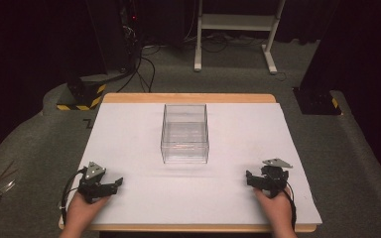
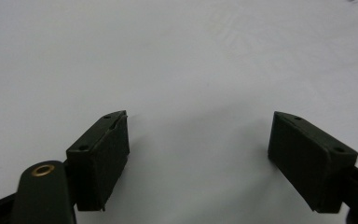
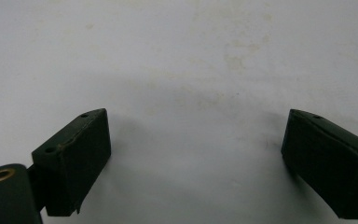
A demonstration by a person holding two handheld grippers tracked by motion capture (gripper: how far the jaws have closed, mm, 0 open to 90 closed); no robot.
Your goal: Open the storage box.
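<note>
Dim room, soft gripper-view shadows

The right gripper (image 3: pixel 196 163) looks down on the white table sheet (image 3: pixel 177 56). Its two black jaws rise from the bottom corners and stand wide apart, with nothing between them. Faint yellowish stains (image 3: pixel 235 53) mark the sheet toward the upper right, beyond the jaws.

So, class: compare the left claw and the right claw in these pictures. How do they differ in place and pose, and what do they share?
The left claw lies near the table's front left corner, the right claw near its front right.
The left claw's jaws point rightward, toward the middle; the right claw's point leftward.
The left claw's grey plate faces the high camera more fully; the right claw's looks flatter, more edge-on.
Both are open, hold nothing, and sit apart from the clear box.
</note>
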